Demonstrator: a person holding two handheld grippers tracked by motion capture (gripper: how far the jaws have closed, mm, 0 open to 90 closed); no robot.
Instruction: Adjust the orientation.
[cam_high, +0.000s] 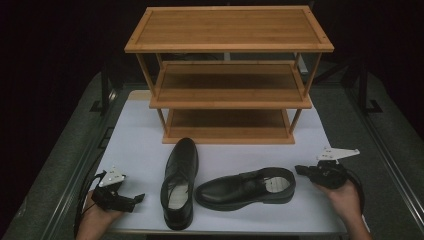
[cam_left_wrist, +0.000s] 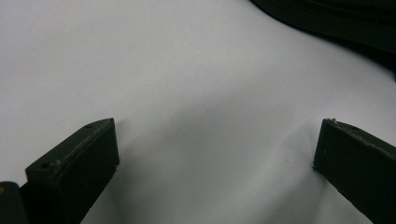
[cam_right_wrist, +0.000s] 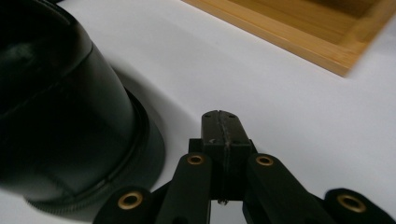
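Two shoes, two grippers, and a few ways this could go sideways, left to right:

- left gripper (cam_high: 131, 198) sits low over the white mat (cam_high: 135, 145), jaws spread wide with nothing between them. The upright shoe (cam_high: 179, 182) is just off to its right, toe pointing away toward the rack. My guess: come in that wide and that flat, and a jaw could shove the sole sideways instead of straddling the shoe.
- That shoe's heel nearly hangs at the mat's near edge, so a clumsy nudge toward the person might tip it off.
- sideways shoe (cam_high: 246, 187) lies across the mat, toe just beside the first shoe, heel (cam_right_wrist: 60, 112) right next to the right gripper. Dragging either one probably bumps the other.
- right gripper (cam_high: 301, 170) has its jaws pressed together, empty, tips (cam_right_wrist: 221, 122) just beside the heel. Reaching in like that would only poke the leather; it needs to open first.
- wooden rack (cam_high: 229, 75) stands beyond both grippers; a tilted shoe could catch a shelf lip.
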